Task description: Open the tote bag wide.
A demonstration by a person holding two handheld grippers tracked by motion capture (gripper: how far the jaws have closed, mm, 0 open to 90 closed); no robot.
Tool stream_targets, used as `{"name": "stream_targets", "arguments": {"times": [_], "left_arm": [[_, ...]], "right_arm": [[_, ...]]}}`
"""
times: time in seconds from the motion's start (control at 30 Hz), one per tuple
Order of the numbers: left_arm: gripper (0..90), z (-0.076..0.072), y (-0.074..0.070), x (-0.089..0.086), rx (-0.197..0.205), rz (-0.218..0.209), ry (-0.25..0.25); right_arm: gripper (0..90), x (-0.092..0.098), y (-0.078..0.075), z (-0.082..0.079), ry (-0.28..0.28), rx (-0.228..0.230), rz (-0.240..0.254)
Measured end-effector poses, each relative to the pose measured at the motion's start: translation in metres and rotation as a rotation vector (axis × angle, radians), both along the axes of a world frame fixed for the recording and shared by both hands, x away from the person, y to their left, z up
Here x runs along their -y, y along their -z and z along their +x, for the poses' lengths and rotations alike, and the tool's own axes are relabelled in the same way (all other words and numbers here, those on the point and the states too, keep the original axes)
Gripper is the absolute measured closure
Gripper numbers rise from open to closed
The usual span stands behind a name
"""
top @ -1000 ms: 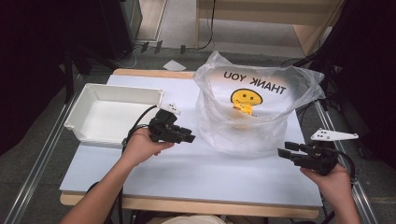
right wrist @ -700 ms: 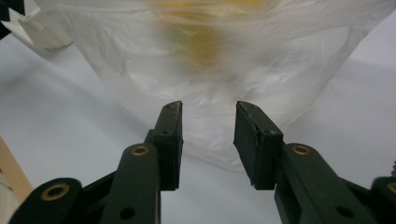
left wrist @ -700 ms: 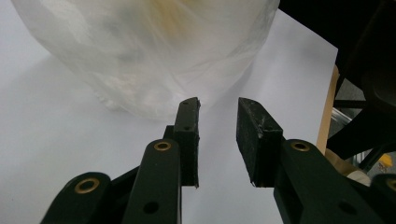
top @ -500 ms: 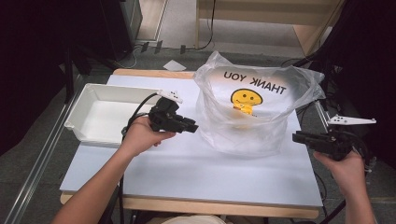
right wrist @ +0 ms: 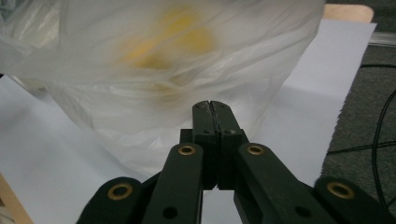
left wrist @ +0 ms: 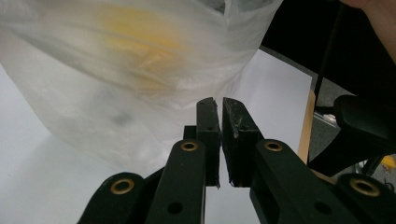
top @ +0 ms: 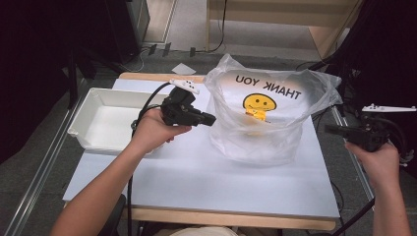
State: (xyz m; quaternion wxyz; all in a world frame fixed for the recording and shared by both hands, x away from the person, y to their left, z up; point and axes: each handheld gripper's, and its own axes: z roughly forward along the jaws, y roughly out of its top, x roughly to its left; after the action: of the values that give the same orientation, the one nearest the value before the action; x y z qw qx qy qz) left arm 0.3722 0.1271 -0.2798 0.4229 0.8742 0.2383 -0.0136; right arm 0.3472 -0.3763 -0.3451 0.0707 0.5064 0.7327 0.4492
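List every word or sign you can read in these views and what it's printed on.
"THANK YOU": black capitals on the clear plastic bag, seen mirrored through the plastic in the high view.
Yellow smiley face below those words, same bag.
In both gripper views the bag's print is a yellow blur, unreadable.
No other text is legible.

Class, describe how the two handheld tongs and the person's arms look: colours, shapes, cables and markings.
Both tongs are black. The left tongs carry a pale three-cornered plate with dark dots on top and trail a black cable. The right tongs bear a similar pale plate. In the gripper views, each has two flat black jaws on black link arms with brass-coloured rivets. The forearms are bare, with no sleeves in sight.
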Motion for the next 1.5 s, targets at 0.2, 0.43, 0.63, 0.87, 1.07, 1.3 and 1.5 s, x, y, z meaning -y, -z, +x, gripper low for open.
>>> {"name": "stream_targets", "arguments": {"times": [0.2,0.43,0.63,0.87,1.07,1.3,1.5], "left_arm": [[86.7,0.004,-0.018,0.008,0.008,-0.007,0.020],[86.6,0.012,-0.035,0.025,0.022,0.005,0.039],[86.6,0.024,-0.042,0.037,0.010,0.007,0.035],[86.5,0.040,-0.050,0.047,0.002,0.036,0.021],[86.5,0.056,-0.059,0.053,-0.004,0.026,0.009],[86.4,0.071,-0.069,0.062,0.003,0.035,-0.014],[86.4,0.081,-0.077,0.068,0.002,0.038,-0.028]], "right_arm": [[90.0,0.013,-0.014,0.008,0.019,-0.005,0.001],[90.0,0.019,-0.042,0.019,0.034,0.011,-0.018],[90.0,0.027,-0.071,0.028,0.055,0.047,-0.009],[90.0,0.014,-0.102,0.044,0.040,0.074,-0.027],[90.0,-0.005,-0.119,0.059,0.009,0.084,-0.028],[90.0,-0.030,-0.131,0.073,-0.038,0.090,-0.047],[90.0,-0.047,-0.136,0.080,-0.086,0.095,-0.060]]}}
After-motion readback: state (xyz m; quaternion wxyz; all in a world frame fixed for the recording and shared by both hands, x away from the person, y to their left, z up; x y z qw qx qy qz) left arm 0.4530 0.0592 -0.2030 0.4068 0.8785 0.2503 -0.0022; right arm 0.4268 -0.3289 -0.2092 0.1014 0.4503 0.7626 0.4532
